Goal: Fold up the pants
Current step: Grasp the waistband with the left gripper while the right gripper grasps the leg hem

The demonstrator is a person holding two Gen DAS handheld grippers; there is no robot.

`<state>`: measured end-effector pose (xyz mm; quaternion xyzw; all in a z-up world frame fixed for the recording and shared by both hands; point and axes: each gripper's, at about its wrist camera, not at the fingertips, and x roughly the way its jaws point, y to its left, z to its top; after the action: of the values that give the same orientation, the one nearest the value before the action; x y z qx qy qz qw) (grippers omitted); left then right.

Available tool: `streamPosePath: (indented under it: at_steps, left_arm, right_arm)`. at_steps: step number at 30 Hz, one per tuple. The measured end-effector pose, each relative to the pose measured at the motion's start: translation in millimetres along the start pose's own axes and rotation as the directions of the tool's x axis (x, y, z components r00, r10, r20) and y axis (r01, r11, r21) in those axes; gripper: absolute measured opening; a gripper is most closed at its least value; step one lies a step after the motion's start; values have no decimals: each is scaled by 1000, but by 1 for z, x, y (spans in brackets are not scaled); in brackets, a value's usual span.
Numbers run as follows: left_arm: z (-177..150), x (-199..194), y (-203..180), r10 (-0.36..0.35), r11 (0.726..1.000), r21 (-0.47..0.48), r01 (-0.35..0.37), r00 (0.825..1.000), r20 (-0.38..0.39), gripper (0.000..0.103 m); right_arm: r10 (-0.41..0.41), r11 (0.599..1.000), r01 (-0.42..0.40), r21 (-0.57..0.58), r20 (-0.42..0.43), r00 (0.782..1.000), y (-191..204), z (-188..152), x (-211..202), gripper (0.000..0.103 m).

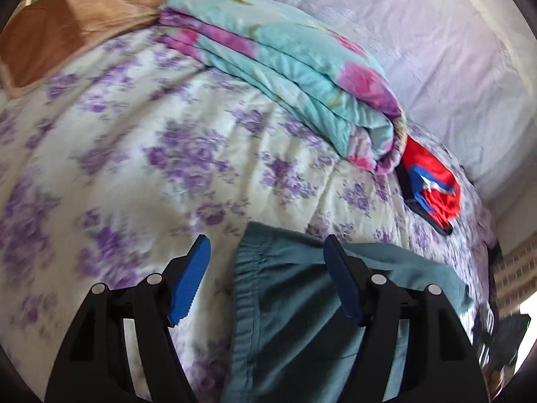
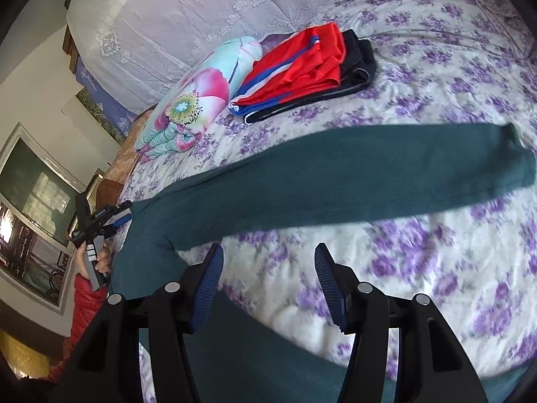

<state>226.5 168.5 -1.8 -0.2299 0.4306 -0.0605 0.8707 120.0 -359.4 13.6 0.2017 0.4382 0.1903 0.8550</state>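
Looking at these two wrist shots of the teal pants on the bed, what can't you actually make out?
- Teal pants: the second leg's far end is hidden behind the right hand-held gripper and cut by the bottom edge, right wrist view.
- Waistband: its lower part is cut by the frame edge, left wrist view.
- Dark garment: mostly covered by the red one; type unclear.
- Bedspread: print motion-blurred.
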Motion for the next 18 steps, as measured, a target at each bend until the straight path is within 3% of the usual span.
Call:
streamPosePath:
  at_steps: [1,4,5,6,11,16,18]
  left_arm:
    - [-1,4,1,-17,1000,8,17,1000,-6,61]
    - [0,16,7,-16,1000,12,17,1000,-22,36]
    - [2,17,8,-24,999,22,24,999,-23,22]
    - [2,17,8,-20,999,30,21,1000,-19,19]
    - [2,9,4,-29,998,62,27,999,27,18]
    - [6,6,7,-65,997,35,64,997,44,18]
    - [6,8,7,-58,998,36,56,998,38,18]
  right_arm:
    - [0,1000,0,-12,-2,1000,4,4,4,57]
    - [-9,996,7,-94,-12,1000,18,24,21,57]
    - [-27,990,24,-140,-16,1000,24,32,29,57]
    - [-43,984,39,-172,-16,999,27,39,36,57]
    - [-162,914,155,-374,13,987,44,63,72,57]
    - [-265,803,242,-544,38,964,47,72,106,55]
    - [-300,739,267,-619,53,952,45,76,119,51]
